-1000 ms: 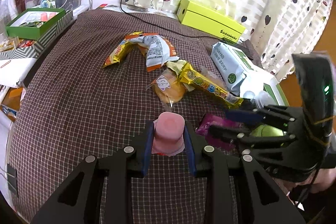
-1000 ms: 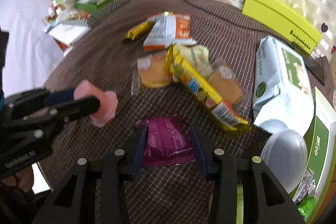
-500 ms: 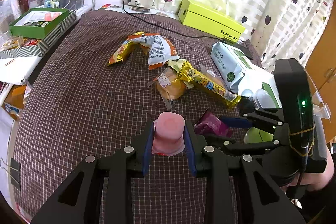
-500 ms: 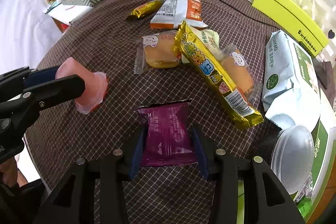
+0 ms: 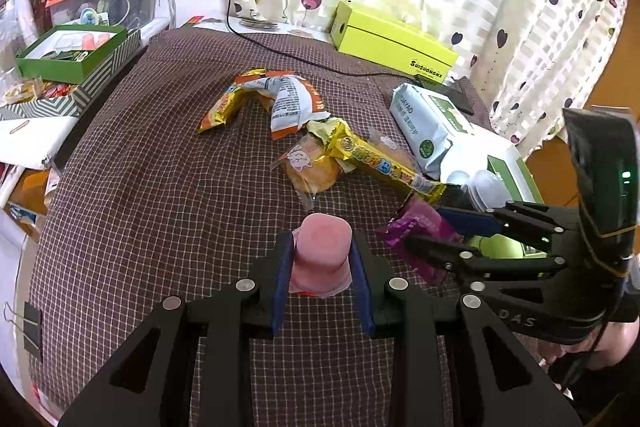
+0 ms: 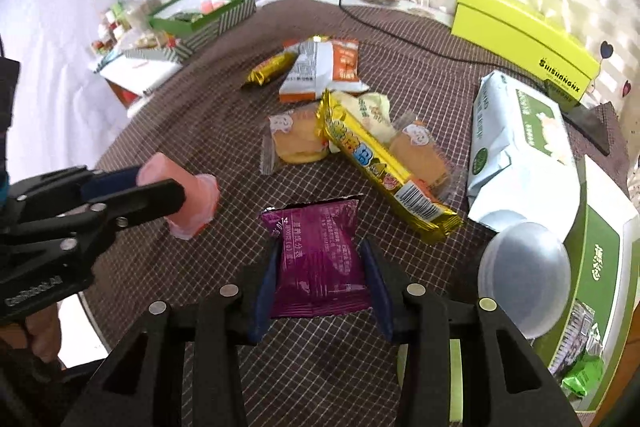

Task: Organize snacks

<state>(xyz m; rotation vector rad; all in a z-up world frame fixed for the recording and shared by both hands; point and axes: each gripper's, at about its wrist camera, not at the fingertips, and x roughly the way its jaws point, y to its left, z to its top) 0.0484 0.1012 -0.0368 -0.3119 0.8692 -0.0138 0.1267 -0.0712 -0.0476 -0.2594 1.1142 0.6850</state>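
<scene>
A pink jelly cup point(image 5: 322, 255) was gripped between the fingers of the left gripper point(image 5: 320, 267), above the checked tabletop point(image 5: 160, 207). The right gripper point(image 6: 318, 267) was clamped on a purple snack packet point(image 6: 318, 255); its fingers had just been closing. Ahead lay 2 wrapped cakes point(image 6: 296, 141), a long yellow bar point(image 6: 380, 163) across them, an orange-white packet point(image 6: 320, 67) and a wipes pack point(image 6: 516, 143). A clear dome lid point(image 6: 524, 279) was seen beside the right gripper.

surface: brown checked cloth point(image 5: 140, 211) | on it: loose snack packets point(image 6: 320, 67), wipes pack point(image 6: 516, 147), probably a lime box point(image 5: 392, 43)
</scene>
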